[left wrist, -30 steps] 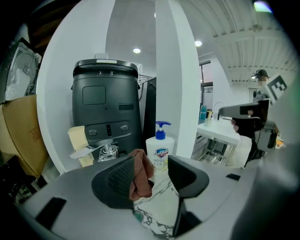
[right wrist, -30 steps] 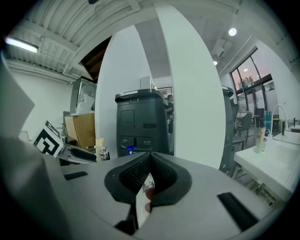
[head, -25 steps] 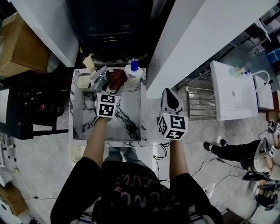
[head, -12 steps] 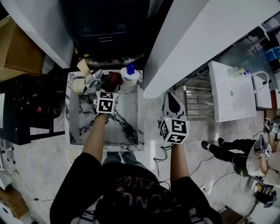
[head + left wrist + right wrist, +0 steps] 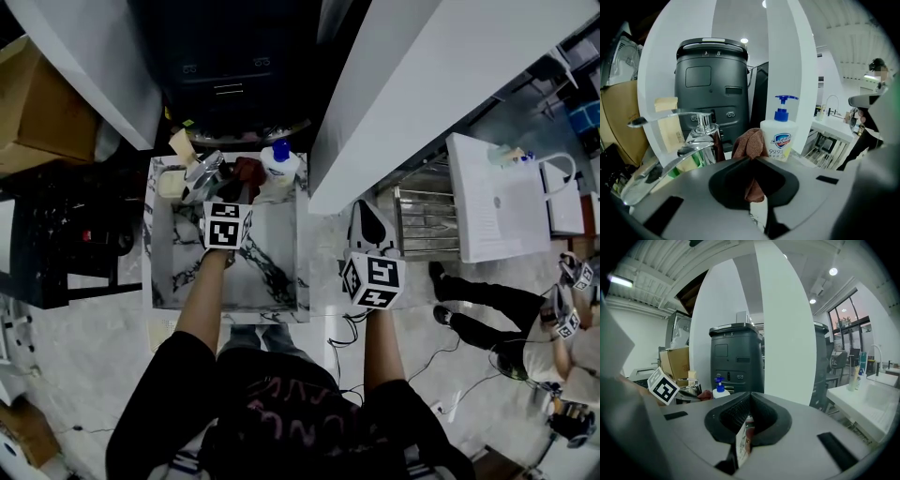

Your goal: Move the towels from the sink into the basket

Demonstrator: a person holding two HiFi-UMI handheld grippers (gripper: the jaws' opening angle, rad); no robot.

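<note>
- A cardboard box [image 5: 36, 105] sits at the far left, outside the sink.
- The marble sink [image 5: 167, 274] stands in front of the person, veined black on white.
- A chrome faucet [image 5: 202, 172] stands on the sink's far rim, with a cream block [image 5: 172, 183] just to its left.
- The left tongs [image 5: 232, 195] reach over the sink to its far rim. Their jaws have just been closing and are now clamped on the brown towel [image 5: 249, 172].
- In the left gripper view the brown towel [image 5: 749, 142] bunches up above the left tongs [image 5: 751, 160] and hangs down between the jaws.
- The towel lies at the sink's far edge, between the faucet [image 5: 701, 136] and the white soap pump bottle [image 5: 779, 137].
- In the head view that bottle [image 5: 278, 162] stands just right of the towel.
- The right tongs [image 5: 367, 204] hover right of the sink, beyond its rim, well apart from the towel.
- In the right gripper view the right tongs [image 5: 749, 414] have their jaws together, holding nothing.
- A metal rack [image 5: 427, 221] and a white table [image 5: 497, 211] stand at the right.
</note>
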